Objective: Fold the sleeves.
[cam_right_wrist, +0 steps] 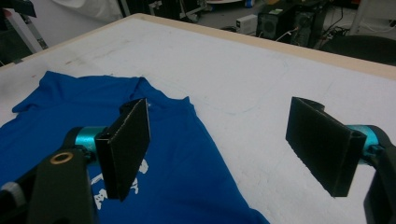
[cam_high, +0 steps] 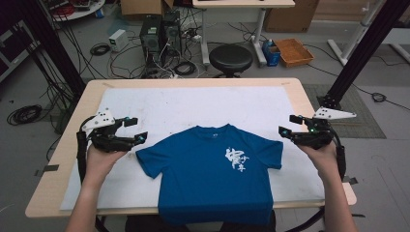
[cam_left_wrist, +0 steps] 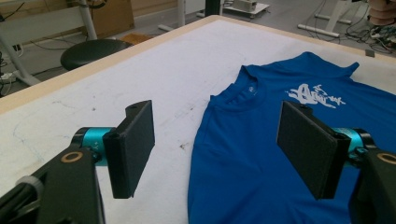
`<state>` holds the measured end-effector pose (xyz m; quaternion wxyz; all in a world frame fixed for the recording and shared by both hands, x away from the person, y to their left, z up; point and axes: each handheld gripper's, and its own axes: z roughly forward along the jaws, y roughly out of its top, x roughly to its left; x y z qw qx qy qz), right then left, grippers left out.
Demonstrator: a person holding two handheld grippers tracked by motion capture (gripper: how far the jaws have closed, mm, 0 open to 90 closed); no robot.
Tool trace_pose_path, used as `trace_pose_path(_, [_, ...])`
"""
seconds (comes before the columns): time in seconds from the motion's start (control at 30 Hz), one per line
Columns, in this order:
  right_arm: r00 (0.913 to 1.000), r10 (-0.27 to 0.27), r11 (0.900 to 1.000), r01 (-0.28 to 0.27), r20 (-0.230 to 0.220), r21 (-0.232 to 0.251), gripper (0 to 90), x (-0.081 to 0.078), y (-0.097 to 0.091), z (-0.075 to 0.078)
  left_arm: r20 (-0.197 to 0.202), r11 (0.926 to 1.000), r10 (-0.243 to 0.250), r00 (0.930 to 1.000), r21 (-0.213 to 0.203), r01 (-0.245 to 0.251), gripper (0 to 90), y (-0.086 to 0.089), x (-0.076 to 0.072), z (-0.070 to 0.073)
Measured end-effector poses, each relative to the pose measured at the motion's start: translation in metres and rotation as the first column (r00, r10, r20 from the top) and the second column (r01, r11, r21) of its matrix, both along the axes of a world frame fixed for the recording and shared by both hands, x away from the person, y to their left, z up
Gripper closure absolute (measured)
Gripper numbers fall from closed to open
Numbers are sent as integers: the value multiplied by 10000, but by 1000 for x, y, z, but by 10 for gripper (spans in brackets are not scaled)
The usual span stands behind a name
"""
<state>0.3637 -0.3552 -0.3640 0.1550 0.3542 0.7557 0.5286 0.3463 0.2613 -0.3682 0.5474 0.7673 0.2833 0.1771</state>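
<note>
White-covered table (cam_high: 193,104) underneath, and the blue T-shirt (cam_high: 212,169) lies flat between the two sets of fingers, touching neither. Left gripper (cam_high: 136,130) hovers off its sleeve, jaws spread wide, empty. Right gripper (cam_high: 287,124) likewise, fingers apart, nothing pinched.

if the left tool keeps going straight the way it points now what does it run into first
Most likely the blue cotton t-shirt with white print, near its left sleeve and shoulder. The left tool stands open and apart from it, aimed inward over the white table cover; depth is unclear.
</note>
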Motion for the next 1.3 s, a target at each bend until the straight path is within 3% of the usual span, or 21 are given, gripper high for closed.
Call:
trace_pose_path(0.33, [9998, -147, 9999, 147, 159, 40, 218, 1, -2, 4, -599, 9999, 98, 9982, -14, -99, 283, 12, 2, -12])
trace_pose_path(0.4, [9997, -195, 9998, 194, 130, 99, 218, 2, -3, 4, -859, 9996, -285, 9959, -114, 276, 283, 19, 3, -18])
trace_pose_path(0.53, [9997, -202, 9996, 199, 138, 192, 218, 1, -5, 4, -997, 9978, -640, 9930, 121, 655, 283, 27, 2, -23])
trace_pose_path(0.7, [9997, -234, 9995, 232, 82, 229, 218, 3, -5, 2, -1426, 9977, -638, 9877, 125, 663, 299, 35, 4, -33])
trace_pose_path(0.77, [9997, -239, 9996, 239, 23, 168, 219, 3, -4, 1, -2225, 9984, -551, 9734, -24, 560, 323, 40, 7, -45])
trace_pose_path(0.8, [9997, -255, 9996, 255, 27, 150, 219, 3, -3, 1, -2225, 9984, -551, 9734, -24, 560, 356, 40, 7, -45])
trace_pose_path(0.83, [9997, -256, 9996, 255, 21, 127, 220, 3, -3, 1, -2844, 9990, -457, 9576, -127, 439, 364, 42, 9, -52])
trace_pose_path(0.93, [9997, -225, 9997, 225, 27, 76, 228, 3, -1, 1, -3437, 9989, -399, 9382, 107, 465, 446, 38, 11, -60])
trace_pose_path(0.97, [9998, -216, 9997, 216, 30, 72, 229, 3, -1, 1, -3437, 9989, -399, 9382, 107, 465, 451, 38, 11, -60])
trace_pose_path(1.0, [9998, -204, 9998, 204, 11, 86, 229, 3, -1, 1, -3696, 9990, -193, 9290, 298, 326, 454, 34, 12, -65])
trace_pose_path(1.17, [9998, -180, 9998, 180, 70, 32, 237, 3, 0, 1, -3792, 9988, 32, 9253, 467, 157, 507, 31, 12, -67])
trace_pose_path(1.23, [9998, -194, 9998, 194, 81, -17, 237, 3, 0, 1, -3949, 9989, 124, 9186, 463, 65, 536, 31, 13, -70])
trace_pose_path(1.27, [9998, -194, 9998, 194, 81, -17, 237, 3, 0, 1, -3949, 9989, 124, 9186, 463, 65, 541, 31, 13, -70])
trace_pose_path(1.3, [9998, -195, 9998, 195, 59, -17, 237, 3, 0, 1, -4080, 9989, 215, 9127, 475, -23, 541, 31, 14, -71])
